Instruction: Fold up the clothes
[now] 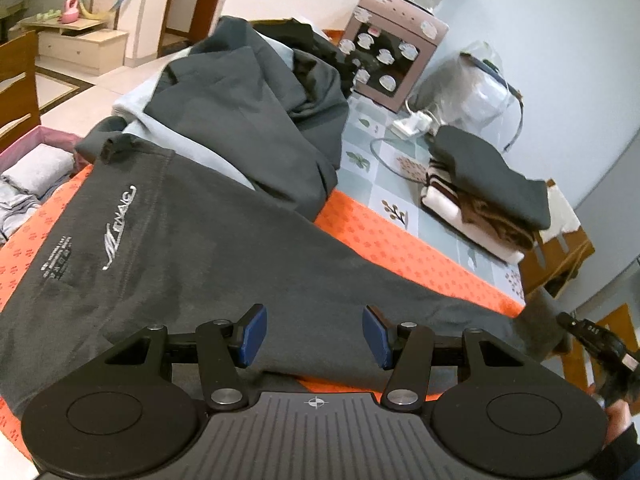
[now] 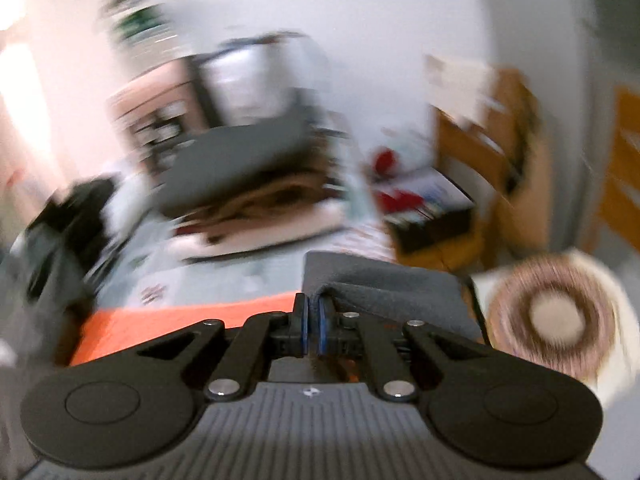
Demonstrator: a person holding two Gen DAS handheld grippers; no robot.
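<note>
Grey trousers [image 1: 208, 248] lie flat along the orange mat [image 1: 400, 240]; your right gripper [image 2: 313, 326] is pinched on their cuff [image 2: 376, 280]; left gripper [image 1: 314, 334] hovers half-open above the cloth, holding nothing; carry the cuff level toward the waistband, keeping the edges matched; pink box [image 1: 24, 148] holds folded pale garments.

Mat: I see an orange patterned mat [image 1: 400, 240] covering the near part of the table.
Tablecloth: a pale tiled cloth [image 1: 372, 148] with leaf prints lies beyond it.
Cabinet: a small pinkish cabinet [image 1: 394, 52] with cup stickers stands at the far end.
Chair: a wooden chair [image 1: 18, 80] stands on the left.
Box: a pink box [image 1: 44, 138] sits beside it.
</note>
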